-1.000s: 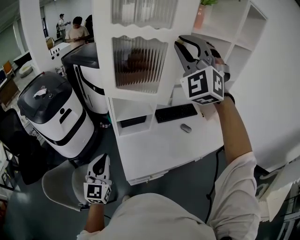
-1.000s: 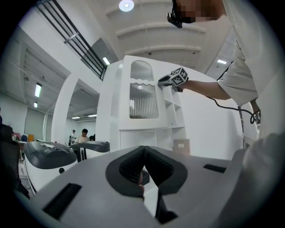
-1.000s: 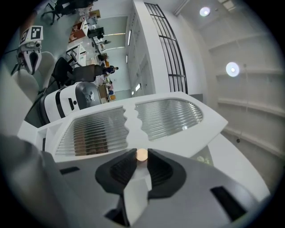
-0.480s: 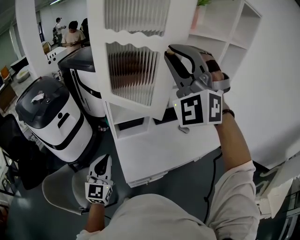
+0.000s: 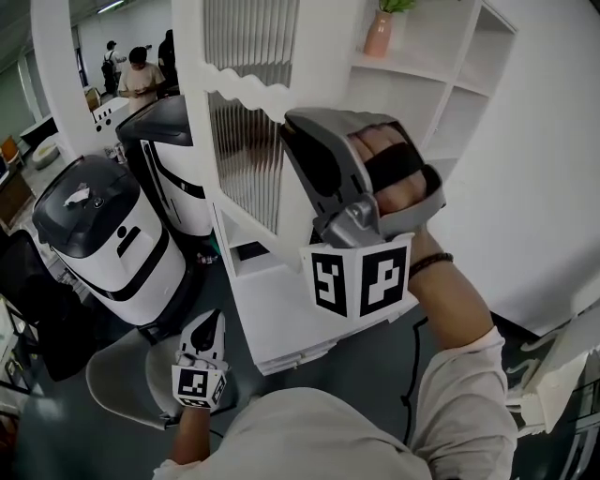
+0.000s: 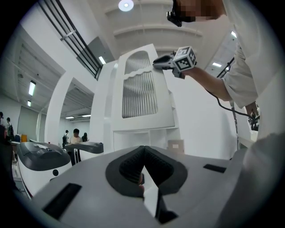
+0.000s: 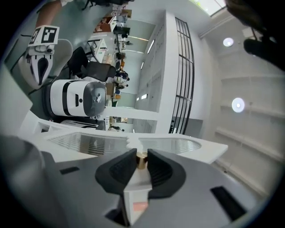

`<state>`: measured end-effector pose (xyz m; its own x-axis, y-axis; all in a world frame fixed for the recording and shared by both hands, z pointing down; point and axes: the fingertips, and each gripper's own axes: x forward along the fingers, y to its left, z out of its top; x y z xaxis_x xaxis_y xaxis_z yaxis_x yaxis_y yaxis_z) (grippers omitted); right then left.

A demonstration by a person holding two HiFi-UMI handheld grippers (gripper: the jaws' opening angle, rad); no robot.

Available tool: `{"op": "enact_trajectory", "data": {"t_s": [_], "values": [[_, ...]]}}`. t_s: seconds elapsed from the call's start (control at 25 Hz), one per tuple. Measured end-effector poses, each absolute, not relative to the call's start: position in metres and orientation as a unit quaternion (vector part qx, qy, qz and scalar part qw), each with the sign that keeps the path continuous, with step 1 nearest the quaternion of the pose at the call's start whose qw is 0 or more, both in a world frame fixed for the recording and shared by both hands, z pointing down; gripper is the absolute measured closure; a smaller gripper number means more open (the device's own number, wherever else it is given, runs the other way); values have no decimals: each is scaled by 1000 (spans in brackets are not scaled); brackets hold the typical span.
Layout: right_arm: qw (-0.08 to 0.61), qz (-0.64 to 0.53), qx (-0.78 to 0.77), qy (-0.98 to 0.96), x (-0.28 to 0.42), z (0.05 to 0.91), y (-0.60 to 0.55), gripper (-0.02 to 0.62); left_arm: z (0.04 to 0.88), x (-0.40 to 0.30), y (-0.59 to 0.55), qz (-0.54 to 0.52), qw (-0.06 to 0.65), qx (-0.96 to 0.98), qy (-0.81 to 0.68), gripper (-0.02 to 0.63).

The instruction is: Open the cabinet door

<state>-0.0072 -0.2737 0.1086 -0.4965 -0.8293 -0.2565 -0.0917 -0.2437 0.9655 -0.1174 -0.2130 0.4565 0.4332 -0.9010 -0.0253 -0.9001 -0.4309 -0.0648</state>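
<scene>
Because the right tongs (image 7: 141, 154) fill the middle of the head view, their tips and the knob (image 7: 141, 161) are lost there against the door's edge. Their own view shows both pads clamped on that small brass knob. The door (image 5: 246, 155) stands angled out from the white cabinet (image 6: 100, 116), nearly edge-on to the head camera, so what lies behind it cannot be seen. The left tongs (image 6: 143, 151) hang low at the person's side, pads together with nothing between them. Much of the white tabletop (image 5: 272, 314) under the cabinet is covered by the right marker cube (image 5: 359, 279).

Counted, the door has two ribbed glass panes, one above the other. Two white-and-black machines (image 5: 103, 234) stand on the floor (image 5: 56, 441) to the left. One potted plant (image 5: 380, 33), its top cut off, sits on the open shelves (image 5: 450, 89) to the right. One grey chair (image 5: 117, 375) is near the left tongs. A few people (image 5: 141, 67) stand far back, too small to count surely.

The floor is dark grey, and the wall (image 5: 553, 187) and ceiling (image 6: 147, 26) are white, with round lights (image 6: 126, 5).
</scene>
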Motion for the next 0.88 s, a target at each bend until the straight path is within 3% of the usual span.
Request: {"op": "enact_trajectory", "data": {"t_s": [0.36,0.88], "values": [[294,-680,431,-516,-51,110,-246,517,459,-141,-188,-6,30,-834,550,606],[240,-694,403,-546,-73,111,-226,509,457,-170,-170,-6,31,-817,576,607]]}}
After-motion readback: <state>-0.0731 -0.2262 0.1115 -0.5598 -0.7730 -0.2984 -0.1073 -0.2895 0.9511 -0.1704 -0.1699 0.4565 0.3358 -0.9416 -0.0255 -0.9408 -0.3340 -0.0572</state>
